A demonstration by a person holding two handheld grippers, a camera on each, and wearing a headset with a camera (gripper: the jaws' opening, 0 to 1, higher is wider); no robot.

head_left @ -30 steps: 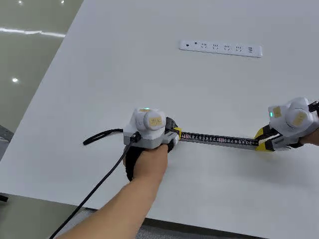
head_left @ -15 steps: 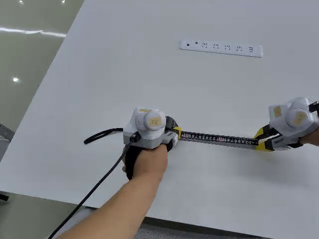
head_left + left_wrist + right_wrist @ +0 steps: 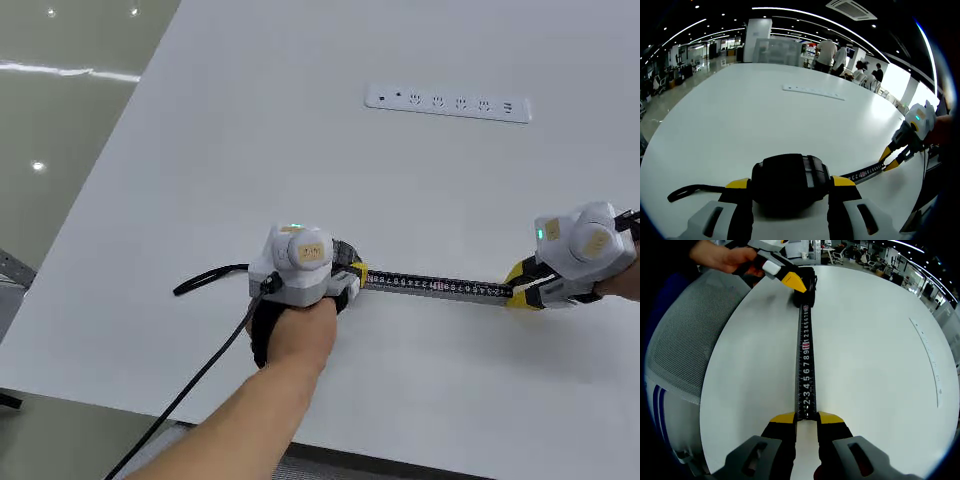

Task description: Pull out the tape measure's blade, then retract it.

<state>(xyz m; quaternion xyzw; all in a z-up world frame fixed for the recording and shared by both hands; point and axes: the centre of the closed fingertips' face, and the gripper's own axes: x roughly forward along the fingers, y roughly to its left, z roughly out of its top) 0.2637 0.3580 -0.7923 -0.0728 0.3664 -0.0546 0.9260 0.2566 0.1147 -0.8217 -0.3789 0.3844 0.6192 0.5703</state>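
Observation:
The black tape measure case [image 3: 345,262] rests on the white table [image 3: 300,130], and my left gripper [image 3: 352,275] is shut on it. In the left gripper view the case [image 3: 790,182] sits between the yellow-tipped jaws of the left gripper [image 3: 790,183]. Its black blade [image 3: 435,286] stretches right along the tabletop to my right gripper [image 3: 517,285]. That gripper is shut on the blade's end. In the right gripper view the right gripper [image 3: 806,416] pinches the numbered blade [image 3: 805,370], which runs away to the case [image 3: 804,290].
A white power strip [image 3: 447,103] lies far back on the table. The case's black wrist strap [image 3: 205,277] trails left, and a black cable [image 3: 190,380] hangs off the near table edge. A grey mesh chair [image 3: 685,340] stands beside the table.
The span of blade between the grippers looks slightly shorter, with the right gripper a little nearer the case. The head view has shifted slightly.

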